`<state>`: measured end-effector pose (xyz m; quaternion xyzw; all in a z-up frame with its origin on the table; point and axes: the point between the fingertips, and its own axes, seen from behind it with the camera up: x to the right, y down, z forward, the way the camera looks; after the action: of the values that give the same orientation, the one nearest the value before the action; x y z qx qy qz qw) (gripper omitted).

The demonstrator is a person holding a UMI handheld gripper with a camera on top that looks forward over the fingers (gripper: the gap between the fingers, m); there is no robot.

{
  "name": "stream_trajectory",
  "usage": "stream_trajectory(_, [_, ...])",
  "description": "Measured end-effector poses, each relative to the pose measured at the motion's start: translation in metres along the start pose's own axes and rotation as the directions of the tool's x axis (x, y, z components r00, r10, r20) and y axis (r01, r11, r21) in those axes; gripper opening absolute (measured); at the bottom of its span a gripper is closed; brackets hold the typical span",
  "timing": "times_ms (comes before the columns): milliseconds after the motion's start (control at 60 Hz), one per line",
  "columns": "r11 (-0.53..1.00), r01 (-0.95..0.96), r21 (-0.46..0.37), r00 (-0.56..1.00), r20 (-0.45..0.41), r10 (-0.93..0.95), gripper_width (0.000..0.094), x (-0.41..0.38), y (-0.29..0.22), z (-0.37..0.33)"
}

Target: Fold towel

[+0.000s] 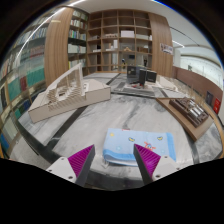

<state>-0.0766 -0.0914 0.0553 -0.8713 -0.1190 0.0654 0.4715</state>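
Note:
A light blue towel (138, 144) with small printed patterns lies folded into a rectangle on the grey marble-look table (90, 125), just ahead of the fingers and slightly toward the right finger. My gripper (113, 160) is open and empty, its two magenta pads (80, 158) spread wide apart above the table's near edge. The towel's near edge sits just ahead of the gap between the fingers; nothing is between them.
A white architectural model (68, 92) stands on the table beyond the left finger. A desk with a monitor (148, 76) and a long wooden bench with items (190, 108) lie beyond to the right. Bookshelves (118, 40) line the back wall.

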Motion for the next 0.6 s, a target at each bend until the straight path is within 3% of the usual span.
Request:
stream_trajectory(133, [0.998, 0.053, -0.040, 0.999, 0.001, -0.053, 0.0771, -0.024, -0.006, 0.058])
stream_trajectory(233, [0.988, 0.134, -0.075, 0.991, -0.011, -0.135, 0.0594, -0.032, -0.003, 0.088])
stream_trajectory(300, [0.978, 0.170, -0.119, 0.984, -0.042, -0.176, 0.0593, -0.027, 0.009, 0.104])
stream_trajectory(317, [0.976, 0.174, -0.128, 0.983, -0.038, -0.180, 0.0638, -0.028, 0.012, 0.106])
stream_trajectory(333, [0.981, 0.162, -0.104, 0.985, -0.035, -0.166, 0.0579, -0.030, 0.007, 0.108])
stream_trajectory(467, [0.990, 0.087, -0.108, 0.994, -0.051, -0.093, 0.0421, -0.024, 0.009, 0.112])
stream_trajectory(517, [0.991, 0.092, -0.096, 0.990, -0.100, -0.102, 0.0135, -0.010, 0.009, 0.114])
stream_trajectory(533, [0.991, 0.096, -0.095, 0.988, -0.113, -0.107, 0.0137, -0.007, 0.008, 0.113])
stream_trajectory(550, [0.991, 0.104, -0.090, 0.986, -0.125, -0.115, 0.0037, -0.005, 0.008, 0.115])
stream_trajectory(600, [0.989, 0.122, -0.080, 0.983, -0.128, -0.132, 0.0029, -0.006, 0.007, 0.115])
